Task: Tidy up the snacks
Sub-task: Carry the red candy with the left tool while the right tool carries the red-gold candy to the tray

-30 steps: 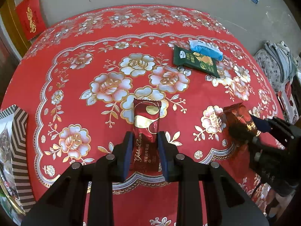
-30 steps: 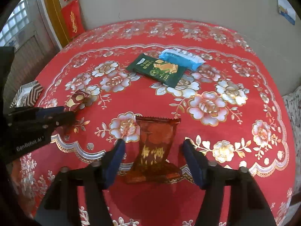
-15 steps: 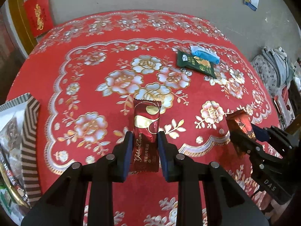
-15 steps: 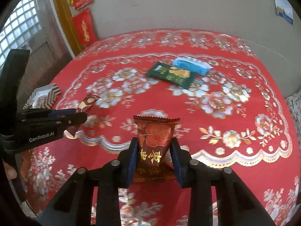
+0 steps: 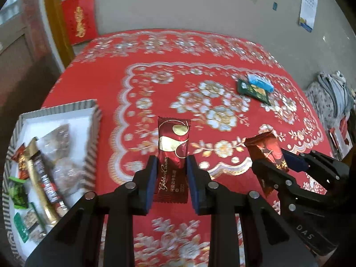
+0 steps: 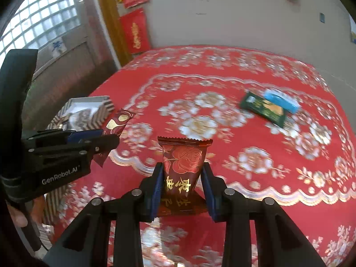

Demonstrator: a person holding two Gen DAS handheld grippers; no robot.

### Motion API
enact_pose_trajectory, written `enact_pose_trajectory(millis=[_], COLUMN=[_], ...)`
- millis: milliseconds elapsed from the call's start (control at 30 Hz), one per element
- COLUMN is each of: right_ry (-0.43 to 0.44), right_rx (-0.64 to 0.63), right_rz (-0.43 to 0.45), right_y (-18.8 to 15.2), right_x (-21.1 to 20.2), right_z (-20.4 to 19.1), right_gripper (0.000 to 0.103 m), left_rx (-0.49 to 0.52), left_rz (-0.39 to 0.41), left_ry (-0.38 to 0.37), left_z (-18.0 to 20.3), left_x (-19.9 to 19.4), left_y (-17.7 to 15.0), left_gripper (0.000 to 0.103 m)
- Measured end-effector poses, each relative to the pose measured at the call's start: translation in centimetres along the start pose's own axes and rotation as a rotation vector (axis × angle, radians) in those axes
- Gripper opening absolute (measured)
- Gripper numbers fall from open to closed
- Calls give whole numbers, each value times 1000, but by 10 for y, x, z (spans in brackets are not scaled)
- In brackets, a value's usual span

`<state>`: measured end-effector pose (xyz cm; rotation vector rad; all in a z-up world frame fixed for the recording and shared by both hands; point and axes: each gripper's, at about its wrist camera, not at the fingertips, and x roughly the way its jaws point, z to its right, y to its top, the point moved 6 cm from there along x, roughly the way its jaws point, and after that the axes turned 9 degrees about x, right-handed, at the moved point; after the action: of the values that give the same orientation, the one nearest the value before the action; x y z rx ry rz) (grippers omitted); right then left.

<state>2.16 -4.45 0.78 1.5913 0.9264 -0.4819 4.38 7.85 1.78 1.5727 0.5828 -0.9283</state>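
My left gripper (image 5: 170,166) is shut on a dark red Golden Crown candy bar (image 5: 173,149), held above the red flowered tablecloth (image 5: 155,84). In the right wrist view my right gripper (image 6: 181,176) is shut on a brown-red rose-printed snack pack (image 6: 183,162), also lifted off the cloth. Each gripper shows in the other's view: the right gripper (image 5: 276,162) at the right edge, the left gripper (image 6: 104,138) at the left. A striped snack box (image 5: 93,120) with several wrapped snacks lies at the lower left. A green packet (image 5: 253,90) and a blue packet (image 5: 260,82) rest far right.
The wall behind the table carries red paper hangings (image 5: 79,15). Folded cloth and bags (image 5: 333,95) lie on the floor past the table's right edge. A hand (image 6: 20,218) holds the left gripper's handle. A glass-block window (image 6: 44,13) is at the left.
Both grippers have risen and swung left with their snacks; the right one closed on the rose pack and lifted it off the cloth. The striped box has come more into view.
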Motion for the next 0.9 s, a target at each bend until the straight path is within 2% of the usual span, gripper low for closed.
enact_pose_trajectory(millis=[433, 900], right_ry=[59, 147], right_rx=[-110, -234], right_rz=[-14, -36], right_y=[-2, -3], right_x=[12, 27], right_z=[-80, -170], right_gripper=[34, 34], left_rx=[-88, -200], left_rz=[30, 42], left_ry=[42, 130], left_z=[-60, -140], left_x=[-25, -48], left_y=[-30, -67], left_gripper=[24, 24])
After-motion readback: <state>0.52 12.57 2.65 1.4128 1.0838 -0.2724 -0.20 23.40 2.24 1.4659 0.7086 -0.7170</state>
